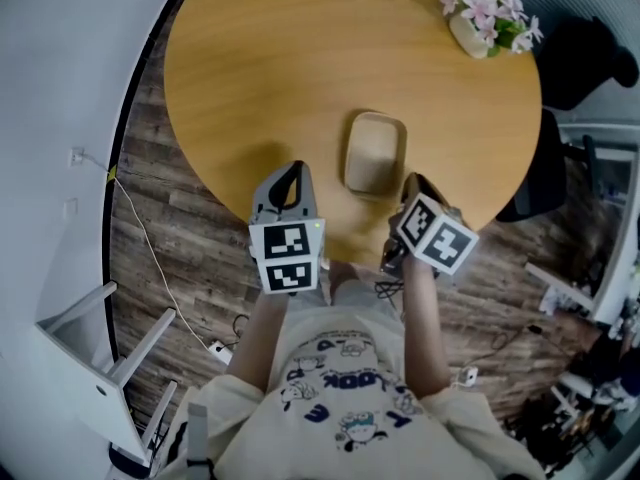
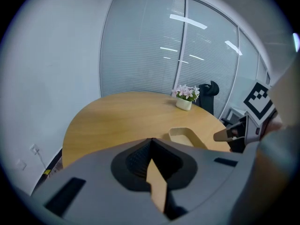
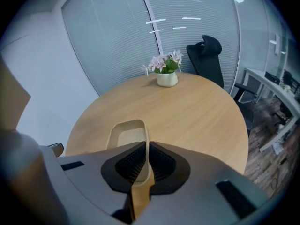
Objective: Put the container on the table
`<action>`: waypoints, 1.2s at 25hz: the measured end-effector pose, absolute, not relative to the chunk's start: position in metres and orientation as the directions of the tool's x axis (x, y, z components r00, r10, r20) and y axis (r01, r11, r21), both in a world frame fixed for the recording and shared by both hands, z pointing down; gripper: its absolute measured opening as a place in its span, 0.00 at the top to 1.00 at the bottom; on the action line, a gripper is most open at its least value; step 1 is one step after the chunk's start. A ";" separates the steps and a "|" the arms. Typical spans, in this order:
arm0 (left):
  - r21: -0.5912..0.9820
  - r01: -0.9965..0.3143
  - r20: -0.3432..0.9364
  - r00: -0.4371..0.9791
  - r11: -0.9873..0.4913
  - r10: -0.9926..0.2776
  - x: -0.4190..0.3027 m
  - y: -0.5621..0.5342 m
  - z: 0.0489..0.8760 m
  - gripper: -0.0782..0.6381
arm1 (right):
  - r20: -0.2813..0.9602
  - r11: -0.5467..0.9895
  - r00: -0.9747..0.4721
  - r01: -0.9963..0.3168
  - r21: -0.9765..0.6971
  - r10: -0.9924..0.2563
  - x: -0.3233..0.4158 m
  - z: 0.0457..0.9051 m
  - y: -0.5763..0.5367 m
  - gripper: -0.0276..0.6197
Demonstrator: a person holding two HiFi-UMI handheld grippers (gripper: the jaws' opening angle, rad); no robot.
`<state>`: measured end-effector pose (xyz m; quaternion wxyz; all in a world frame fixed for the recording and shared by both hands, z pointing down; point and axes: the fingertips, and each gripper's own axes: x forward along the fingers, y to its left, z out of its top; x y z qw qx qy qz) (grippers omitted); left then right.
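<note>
A beige, empty, rounded-rectangle container (image 1: 375, 153) is over the round wooden table (image 1: 260, 58), near its front edge. My right gripper (image 1: 412, 186) is at the container's near right corner. In the right gripper view the right gripper (image 3: 146, 146) is shut on the container's (image 3: 124, 134) side wall, which runs between the two pads. My left gripper (image 1: 290, 175) hovers just left of the container, apart from it. In the left gripper view the left gripper (image 2: 151, 142) is shut with nothing in it, and the container (image 2: 186, 137) lies ahead to the right. Whether the container rests on the wood I cannot tell.
A white pot of pink flowers (image 1: 490, 18) stands at the table's far right. A black office chair (image 3: 211, 60) is behind the table. A white stand (image 1: 95, 358) and a cable on the wood floor (image 1: 190, 258) are at my left, and a desk (image 3: 274, 90) at the right.
</note>
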<state>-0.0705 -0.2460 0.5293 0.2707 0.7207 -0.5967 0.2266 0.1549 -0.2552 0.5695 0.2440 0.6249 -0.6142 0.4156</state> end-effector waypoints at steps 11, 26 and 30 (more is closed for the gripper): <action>0.101 -0.979 0.493 0.201 -0.174 -0.847 -0.059 -0.273 0.452 0.89 | 0.645 -0.028 -0.148 -0.967 -0.254 -0.750 0.146 0.489 -0.284 0.94; 0.054 -0.982 0.318 0.187 -0.179 -0.929 -0.059 -0.287 0.376 0.89 | 0.396 0.104 -0.204 -0.960 -0.260 -0.895 0.127 0.395 -0.305 0.94; 0.050 -0.983 0.290 0.185 -0.178 -0.939 -0.058 -0.288 0.365 0.89 | 0.356 0.135 -0.223 -0.957 -0.256 -0.908 0.121 0.381 -0.305 0.94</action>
